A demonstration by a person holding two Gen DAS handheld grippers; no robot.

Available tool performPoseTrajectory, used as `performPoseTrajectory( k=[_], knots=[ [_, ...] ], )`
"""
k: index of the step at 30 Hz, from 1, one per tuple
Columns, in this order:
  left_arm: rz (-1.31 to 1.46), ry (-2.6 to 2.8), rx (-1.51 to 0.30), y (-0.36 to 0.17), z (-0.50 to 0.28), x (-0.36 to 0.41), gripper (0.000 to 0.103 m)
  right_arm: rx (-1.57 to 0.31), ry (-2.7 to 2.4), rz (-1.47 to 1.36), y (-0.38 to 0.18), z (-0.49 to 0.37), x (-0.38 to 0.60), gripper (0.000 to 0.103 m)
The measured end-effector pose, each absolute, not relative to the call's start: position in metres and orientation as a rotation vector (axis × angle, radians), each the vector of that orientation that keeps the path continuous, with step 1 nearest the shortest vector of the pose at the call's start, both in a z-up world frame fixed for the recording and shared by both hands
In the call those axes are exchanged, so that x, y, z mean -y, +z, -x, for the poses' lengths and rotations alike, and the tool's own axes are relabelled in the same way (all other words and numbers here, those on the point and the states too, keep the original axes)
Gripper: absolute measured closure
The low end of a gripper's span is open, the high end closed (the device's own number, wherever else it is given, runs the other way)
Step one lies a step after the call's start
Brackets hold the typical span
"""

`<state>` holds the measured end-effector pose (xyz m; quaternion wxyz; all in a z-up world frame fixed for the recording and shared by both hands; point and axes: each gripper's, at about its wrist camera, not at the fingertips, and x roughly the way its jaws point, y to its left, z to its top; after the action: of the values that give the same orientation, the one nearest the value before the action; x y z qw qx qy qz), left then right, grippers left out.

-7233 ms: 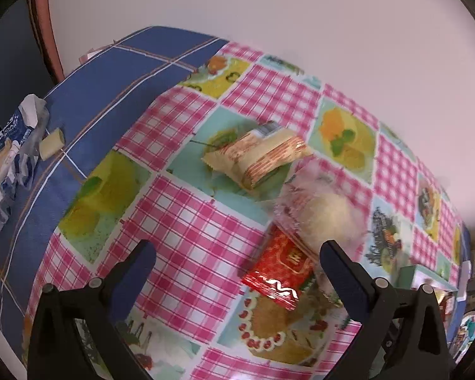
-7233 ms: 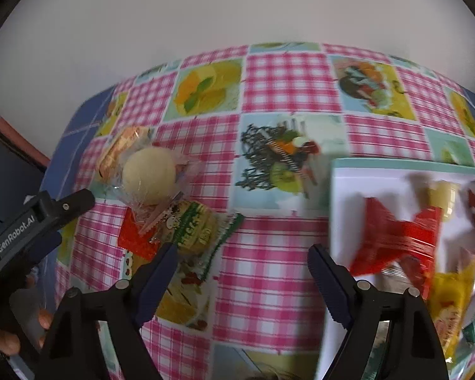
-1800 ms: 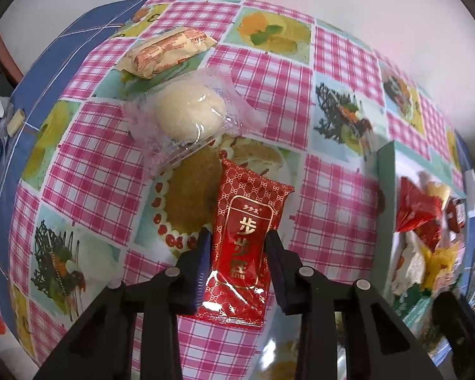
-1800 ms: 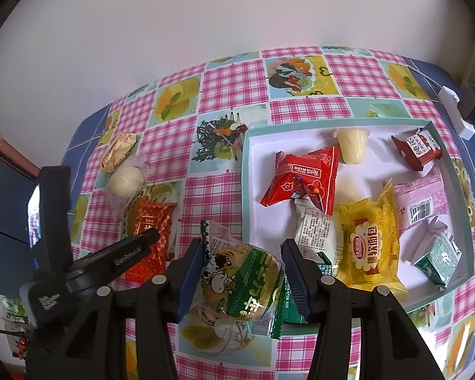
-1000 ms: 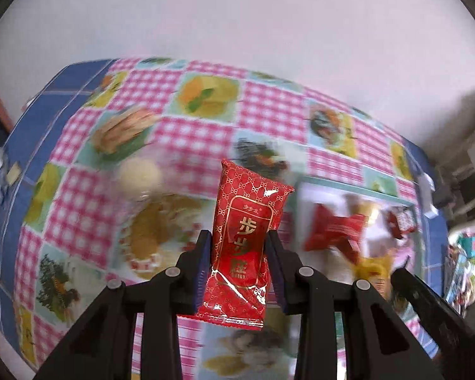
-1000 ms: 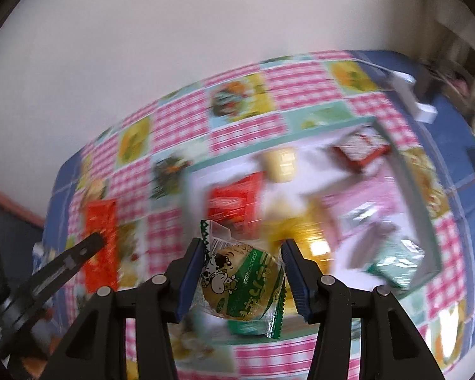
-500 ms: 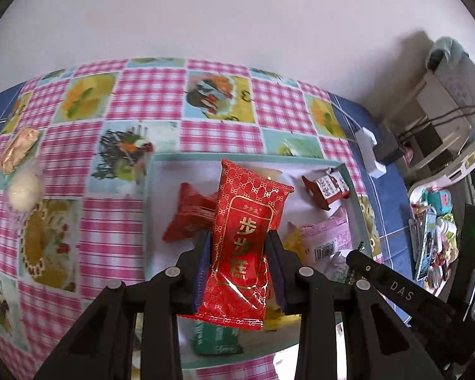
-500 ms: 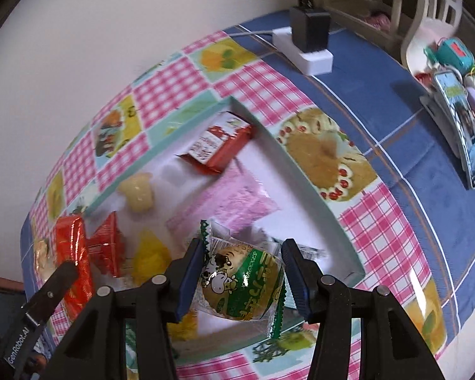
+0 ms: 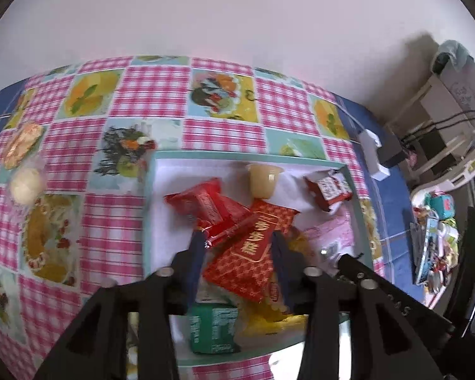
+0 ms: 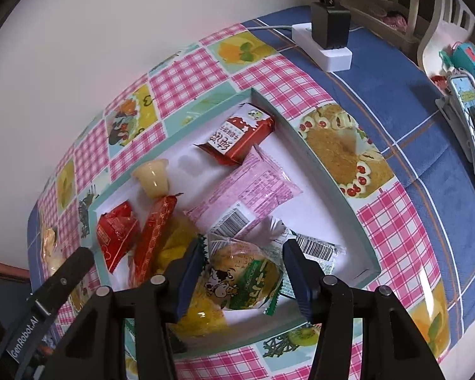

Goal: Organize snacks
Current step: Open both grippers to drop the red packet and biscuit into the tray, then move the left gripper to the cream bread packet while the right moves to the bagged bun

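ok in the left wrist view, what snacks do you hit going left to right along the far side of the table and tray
striped orange packet → round bun in clear wrap → red crinkled packet → jelly cup → red and white packet

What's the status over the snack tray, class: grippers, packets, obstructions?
Left gripper opening, red packet slipping free onto tray. Right gripper opening, green-and-yellow cow packet loose between fingers. Tray crowded, nothing blocking.
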<state>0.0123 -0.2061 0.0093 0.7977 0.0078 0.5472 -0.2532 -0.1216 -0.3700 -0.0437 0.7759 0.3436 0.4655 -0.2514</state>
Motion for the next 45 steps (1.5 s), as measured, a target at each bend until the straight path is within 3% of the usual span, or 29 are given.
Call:
performPoseTrajectory(
  k=[1,7,9,11,15,17,35,45],
  knots=[
    [-0.024,-0.515,-1.170,0.010,-0.014,0.201,0.039,-1.005,-0.540,-0.744,-0.043,0.121,0.370,0.040],
    [-0.054,-0.369,-1.166,0.003,-0.022,0.174,0.019,-1.007,-0.506,-0.712,-0.045,0.116,0.359,0.024],
    [-0.050,-0.333,-1.173,-0.002,-0.026,0.165,0.018,-1.006,-0.498,-0.701,-0.045,0.115,0.356,0.021],
    [-0.036,-0.309,-1.182,-0.006,-0.029,0.155,0.012,-1.003,-0.490,-0.687,-0.044,0.113,0.351,0.013],
    [-0.020,-0.282,-1.161,-0.006,-0.032,0.142,0.005,-0.996,-0.484,-0.650,-0.041,0.109,0.342,0.010],
    [-0.022,-0.274,-1.149,-0.006,-0.033,0.139,0.000,-0.992,-0.477,-0.635,-0.040,0.106,0.337,0.002],
    [-0.062,-0.251,-1.085,0.008,-0.046,0.105,0.000,-0.928,-0.355,-0.430,-0.013,0.078,0.264,0.002],
    [-0.041,-0.135,-1.072,0.008,-0.065,0.046,0.000,-0.913,-0.332,-0.362,-0.008,0.067,0.238,0.002]
  ],
)
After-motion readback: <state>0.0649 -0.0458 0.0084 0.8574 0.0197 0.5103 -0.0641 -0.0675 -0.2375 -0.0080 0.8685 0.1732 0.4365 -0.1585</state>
